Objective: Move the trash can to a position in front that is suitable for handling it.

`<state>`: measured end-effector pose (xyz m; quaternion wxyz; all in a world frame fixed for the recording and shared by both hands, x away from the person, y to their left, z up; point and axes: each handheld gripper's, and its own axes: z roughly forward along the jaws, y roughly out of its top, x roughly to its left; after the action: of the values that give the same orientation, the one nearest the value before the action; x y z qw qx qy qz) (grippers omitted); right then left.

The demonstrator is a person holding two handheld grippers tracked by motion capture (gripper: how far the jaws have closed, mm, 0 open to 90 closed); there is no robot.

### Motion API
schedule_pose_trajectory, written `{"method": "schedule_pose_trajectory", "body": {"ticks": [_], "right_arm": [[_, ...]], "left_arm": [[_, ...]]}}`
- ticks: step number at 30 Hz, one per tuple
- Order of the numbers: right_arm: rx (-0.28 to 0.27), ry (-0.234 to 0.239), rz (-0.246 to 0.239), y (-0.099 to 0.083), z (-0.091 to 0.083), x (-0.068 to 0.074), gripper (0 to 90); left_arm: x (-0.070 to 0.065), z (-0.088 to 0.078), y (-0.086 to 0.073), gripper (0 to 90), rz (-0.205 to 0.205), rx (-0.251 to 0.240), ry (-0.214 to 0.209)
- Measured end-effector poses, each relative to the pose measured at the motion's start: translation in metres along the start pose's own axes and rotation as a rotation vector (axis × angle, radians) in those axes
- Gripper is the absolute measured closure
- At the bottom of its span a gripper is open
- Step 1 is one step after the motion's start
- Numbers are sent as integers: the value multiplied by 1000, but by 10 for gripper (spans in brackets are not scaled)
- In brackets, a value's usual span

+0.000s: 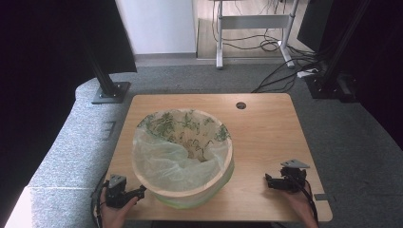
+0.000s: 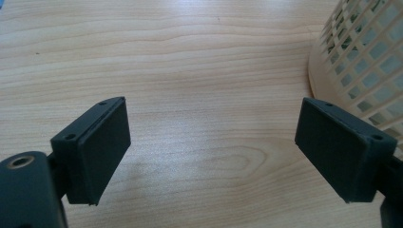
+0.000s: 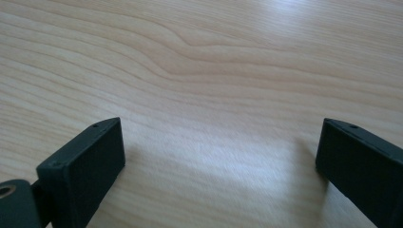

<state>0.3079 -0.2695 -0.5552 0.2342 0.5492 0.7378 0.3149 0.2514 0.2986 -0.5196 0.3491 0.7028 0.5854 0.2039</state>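
Both grippers spread, empty, at the table's [image 1: 266,142] near edge.
Our left gripper [image 1: 141,192] sits just beside the lined basket [image 1: 183,152] mid-table; right gripper [image 1: 269,180] well apart. We should pinch the liner's [image 1: 161,164] rim squarely.

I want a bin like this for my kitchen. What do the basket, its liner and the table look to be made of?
Basket: probably moulded plastic, cream, matt; its wall is an even lattice of small openings. Liner: thin translucent plastic film with a green leaf print, crinkled and folded over the rim. Table: pale wood or wood-look laminate, smooth, with visible grain.
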Motion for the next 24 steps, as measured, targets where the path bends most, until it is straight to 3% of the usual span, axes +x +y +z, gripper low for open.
{"method": "schedule_pose_trajectory", "body": {"ticks": [5, 10, 16, 24], "right_arm": [[-45, -54, -9, -11, -15, 5, 20], [-72, -69, 13, -18, -30, 2, 24], [-77, -77, 56, -19, -32, -2, 25], [-70, -78, 41, -18, -29, 1, 24]], "left_arm": [[-9, -6, 0, 102, -15, -14, 4], [-25, -17, -3, 80, -29, -28, 21], [-40, -25, 3, 67, -15, -42, -5], [-56, -22, 8, 63, -12, -43, 4]]}}
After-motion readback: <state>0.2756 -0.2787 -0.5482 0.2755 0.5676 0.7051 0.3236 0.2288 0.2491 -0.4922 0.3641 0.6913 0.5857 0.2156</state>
